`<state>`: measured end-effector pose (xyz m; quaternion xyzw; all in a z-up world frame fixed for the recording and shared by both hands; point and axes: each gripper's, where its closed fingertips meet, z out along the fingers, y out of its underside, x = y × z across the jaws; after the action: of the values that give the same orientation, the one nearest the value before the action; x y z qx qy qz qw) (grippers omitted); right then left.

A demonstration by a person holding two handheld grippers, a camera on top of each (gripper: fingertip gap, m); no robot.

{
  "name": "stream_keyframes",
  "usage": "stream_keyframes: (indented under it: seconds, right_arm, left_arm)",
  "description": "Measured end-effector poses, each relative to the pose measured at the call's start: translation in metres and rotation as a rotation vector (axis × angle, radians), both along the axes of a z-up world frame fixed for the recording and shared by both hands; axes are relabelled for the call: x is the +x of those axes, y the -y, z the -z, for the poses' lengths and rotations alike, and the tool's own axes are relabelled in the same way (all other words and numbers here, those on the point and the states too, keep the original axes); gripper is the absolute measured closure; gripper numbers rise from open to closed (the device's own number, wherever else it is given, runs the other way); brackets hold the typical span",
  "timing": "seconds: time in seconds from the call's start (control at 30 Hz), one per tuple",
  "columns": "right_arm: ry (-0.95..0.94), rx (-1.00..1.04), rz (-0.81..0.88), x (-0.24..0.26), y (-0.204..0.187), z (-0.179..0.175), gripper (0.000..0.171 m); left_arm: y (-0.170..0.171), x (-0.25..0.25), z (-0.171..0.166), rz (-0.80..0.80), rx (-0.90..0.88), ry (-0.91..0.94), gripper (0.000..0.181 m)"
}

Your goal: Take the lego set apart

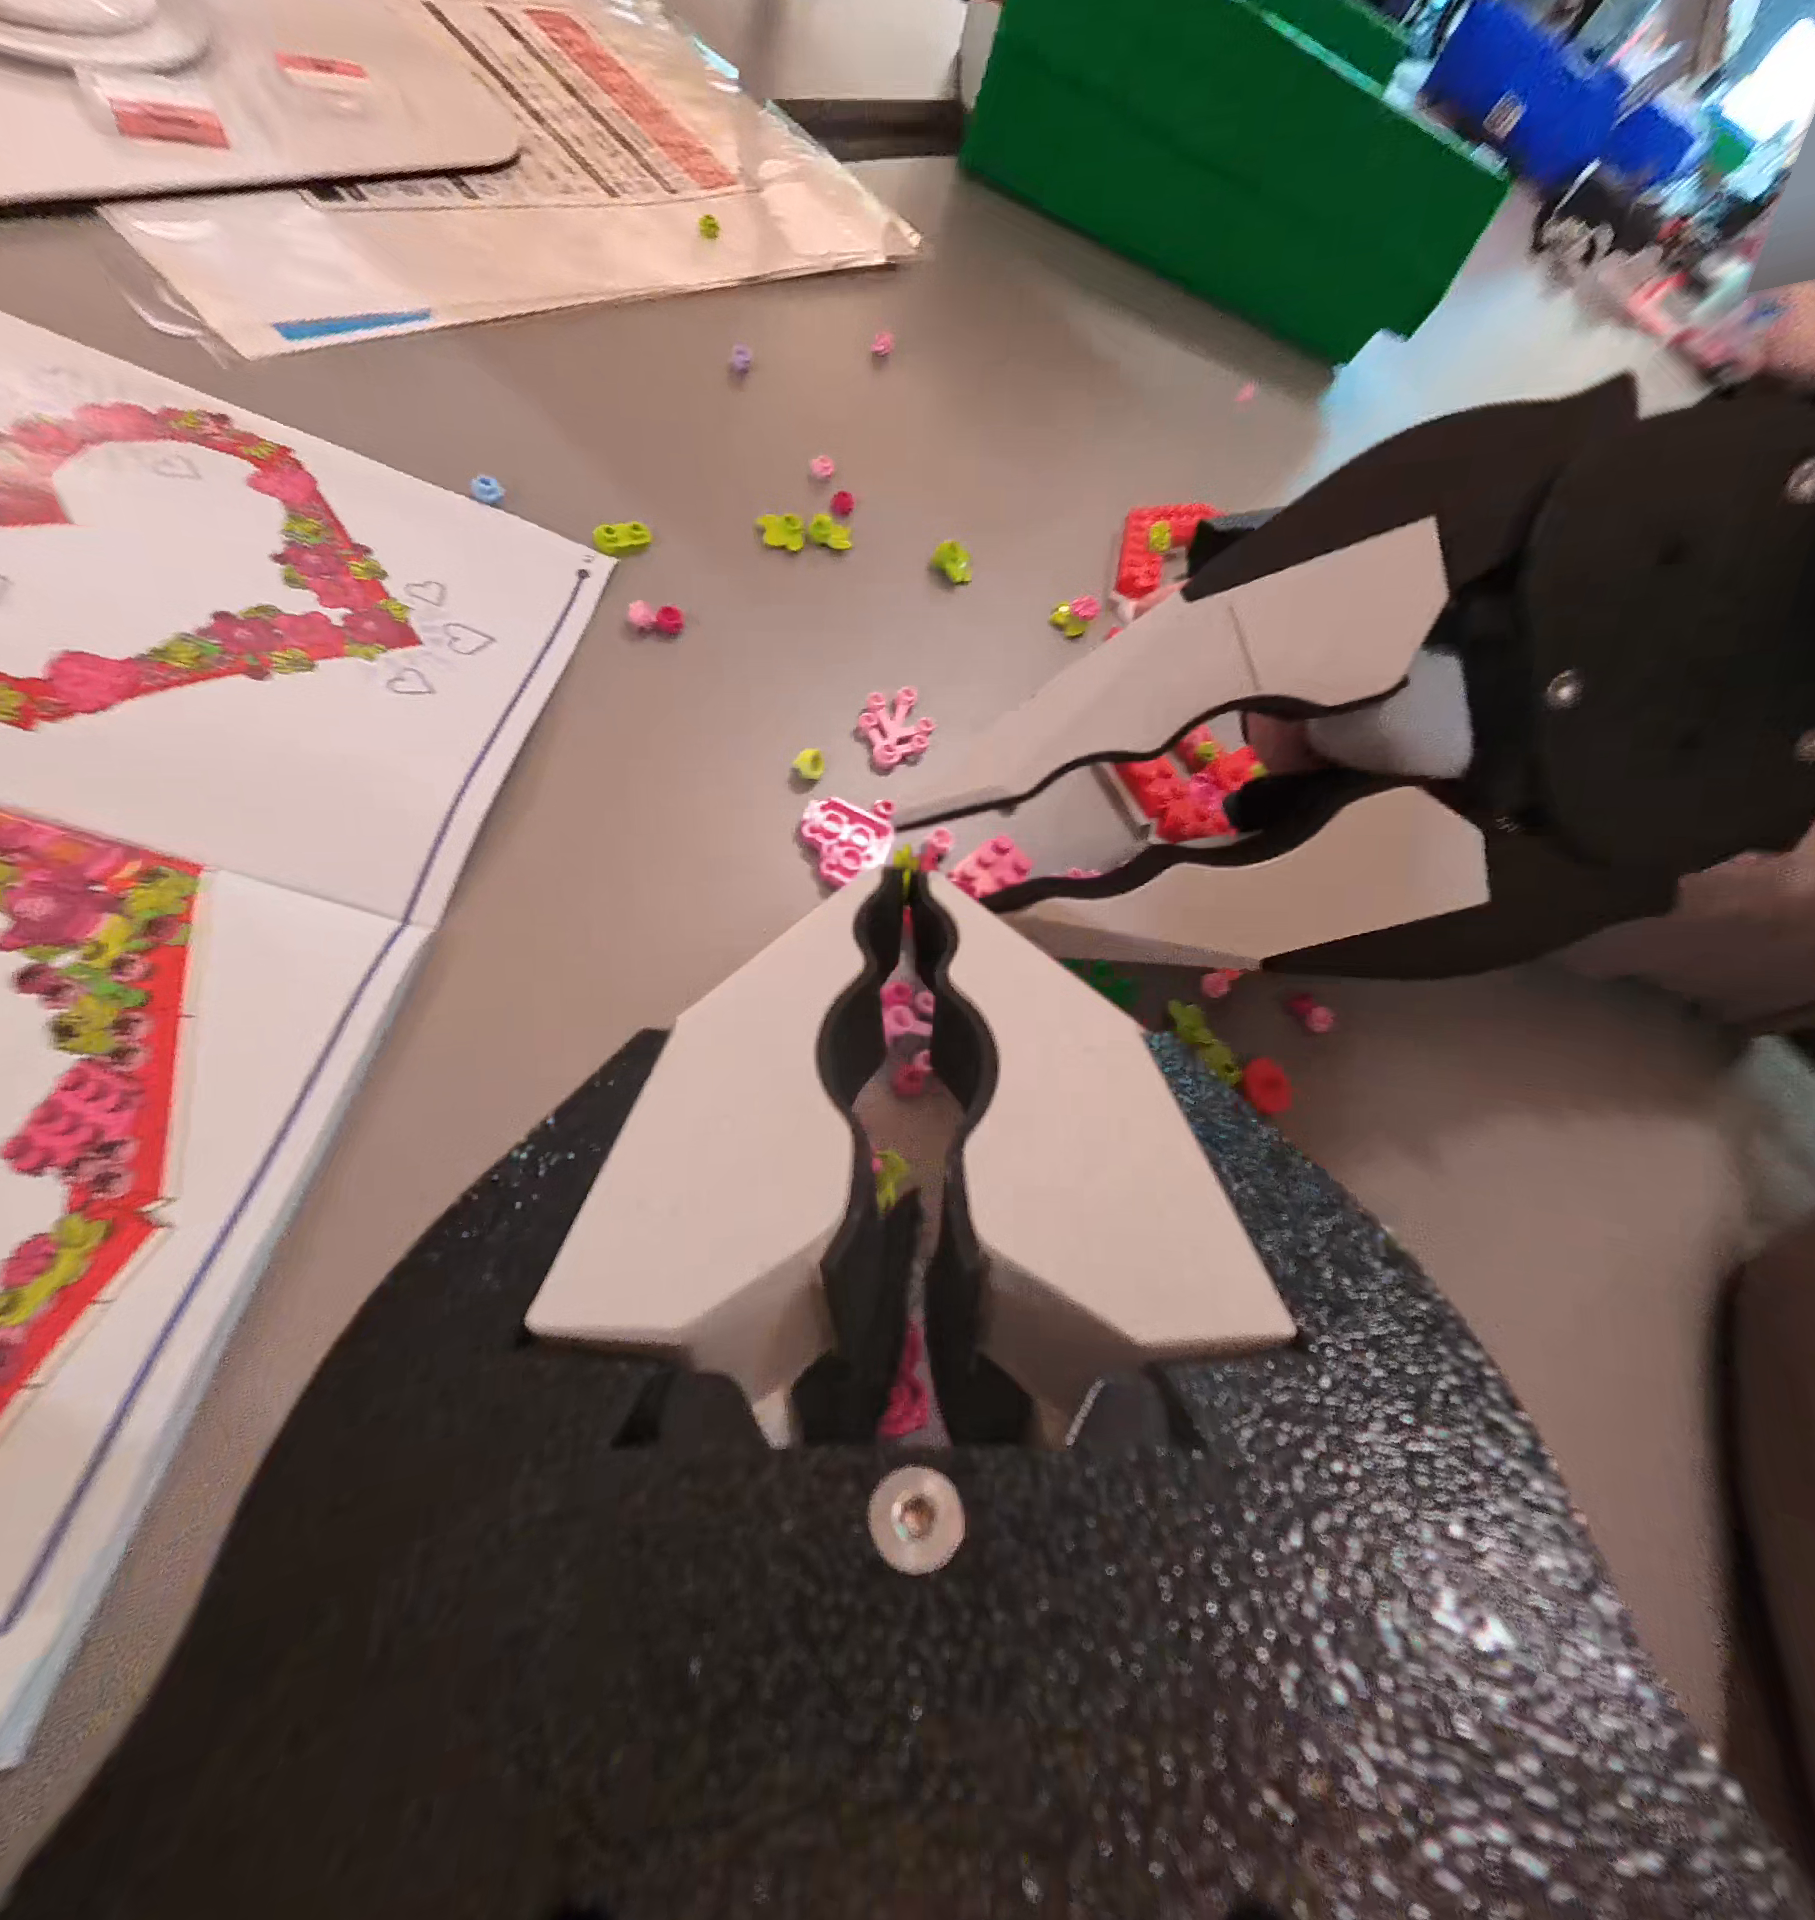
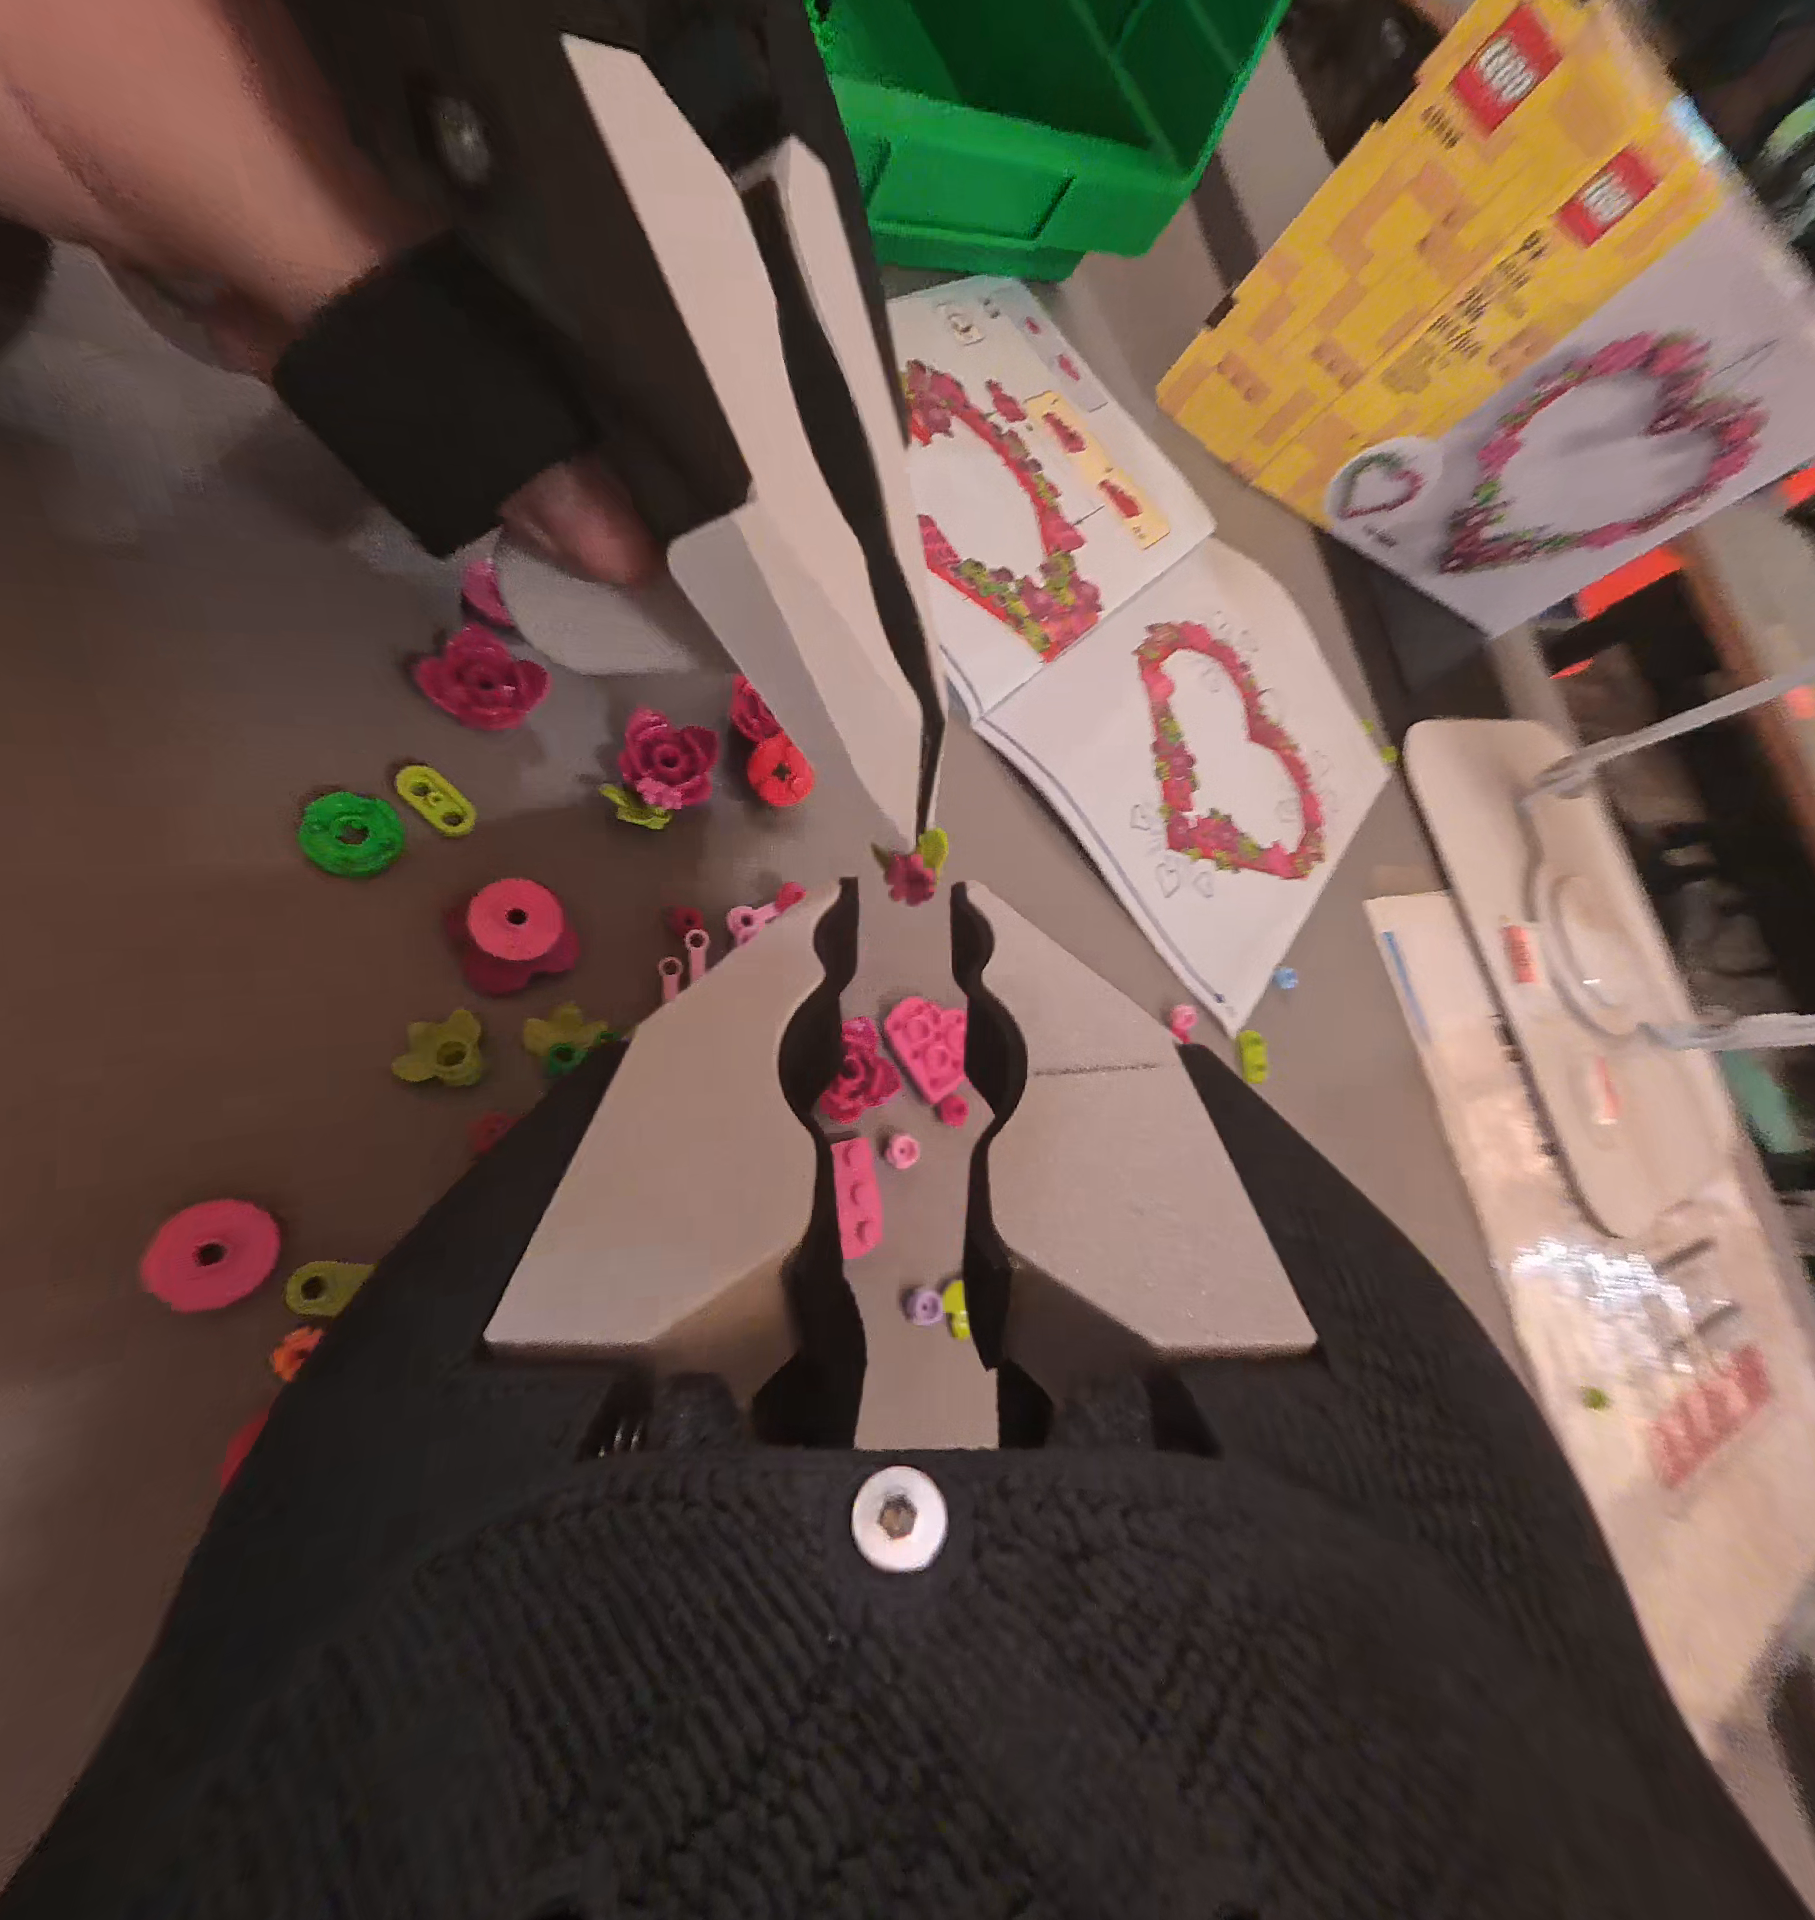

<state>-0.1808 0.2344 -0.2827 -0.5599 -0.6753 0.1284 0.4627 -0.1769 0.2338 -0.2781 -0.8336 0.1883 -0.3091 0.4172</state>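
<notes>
We are in the middle of pulling a tiny bit apart. Our left tool (image 2: 929, 821) is pinched tight on a small flower bit (image 2: 913, 868), dark pink with a lime leaf, and holds it up above the grey surface (image 1: 1038, 416). In the left wrist view only a speck of lime shows at the tips, so the right wrist view tells us more.

Our right tool (image 2: 903, 899) is partly open, with a narrow gap. Its tips sit on each side of the flower bit, very close, and it grips nothing yet. We think the next move is to close it on the dark pink part, then pull or twist so the leaf comes off. The bit is tiny, so the grip must be gentle and right on the spot.

The rest of the lego set lies loose all around: pink roses, lime leaves, round pink pieces. A red frame piece (image 1: 1152, 551) is mostly hidden behind the right tool in the left wrist view, so we cannot tell how much of it is still stuck together. The open booklet (image 2: 1194, 779) and a green bin (image 1: 1194, 156) lie farther back. The edges of both pictures are blurry.
</notes>
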Motion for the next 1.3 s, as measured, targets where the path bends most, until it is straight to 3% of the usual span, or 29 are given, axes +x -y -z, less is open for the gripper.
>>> stream_keyframes:
  seconds: [0.03, 0.33, 0.63, 0.97, 1.07, 1.2, 1.3]
  right_arm:
    - [0.0, 0.034, 0.006, 0.0, -0.001, -0.002, 0.155]
    - [0.035, 0.286, -0.02, -0.001, 0.002, -0.011, 0.164]
    - [0.128, 0.765, -0.043, 0.001, 0.0, -0.021, 0.165]
    - [0.181, 1.027, -0.11, 0.004, 0.002, -0.022, 0.166]
    - [0.168, 1.034, -0.146, 0.005, 0.004, -0.021, 0.166]
    - [0.072, 0.722, -0.138, 0.005, 0.007, -0.018, 0.164]
    - [0.055, 0.701, -0.147, 0.004, 0.008, -0.02, 0.16]
  left_arm:
    - [0.002, 0.002, -0.001, 0.007, -0.015, 0.03, 0.181]
    - [0.002, -0.001, -0.009, -0.021, -0.035, 0.13, 0.181]
    - [0.0, -0.002, -0.017, -0.065, 0.079, -0.022, 0.181]
    - [0.001, 0.002, -0.016, -0.061, 0.093, -0.058, 0.181]
    - [0.003, 0.003, -0.015, -0.048, 0.072, -0.025, 0.181]
    - [0.007, 0.005, -0.013, -0.006, 0.042, 0.035, 0.181]
    - [0.007, 0.004, -0.014, -0.018, 0.028, 0.049, 0.181]
